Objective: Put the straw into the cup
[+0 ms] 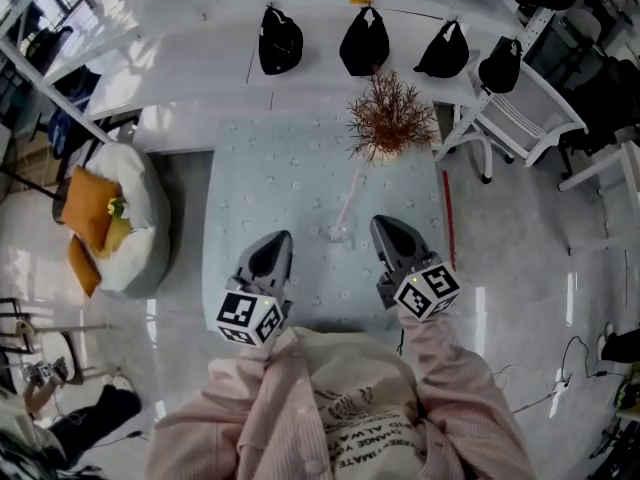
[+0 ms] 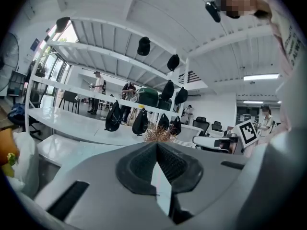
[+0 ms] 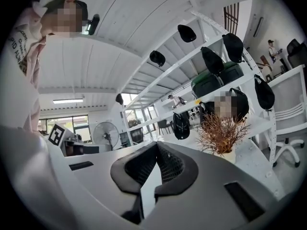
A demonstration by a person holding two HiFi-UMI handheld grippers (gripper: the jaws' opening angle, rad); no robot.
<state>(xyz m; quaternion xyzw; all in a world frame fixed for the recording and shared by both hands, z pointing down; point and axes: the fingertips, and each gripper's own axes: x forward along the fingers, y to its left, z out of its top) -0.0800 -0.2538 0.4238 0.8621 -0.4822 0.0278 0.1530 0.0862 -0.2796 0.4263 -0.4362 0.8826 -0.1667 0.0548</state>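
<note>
In the head view a small clear cup [image 1: 340, 234] stands on the pale blue table [image 1: 262, 183]. A pink straw [image 1: 350, 196] leans out of it toward the far side. My left gripper [image 1: 274, 246] hovers near the table's front edge, to the left of the cup, with its jaws shut and empty. My right gripper [image 1: 386, 228] hangs just right of the cup, also shut with nothing in it. Each gripper view shows only its own closed jaws, the left gripper [image 2: 157, 145] and the right gripper [image 3: 156, 145] pointing out over the room. Neither of those views shows the cup.
A dried reddish plant [image 1: 388, 118] in a white pot stands at the table's far right. Several black bags [image 1: 364, 40] sit on the white counter behind. A white beanbag with orange cushions [image 1: 120, 213] lies to the left, and a white chair [image 1: 520, 113] stands at the right.
</note>
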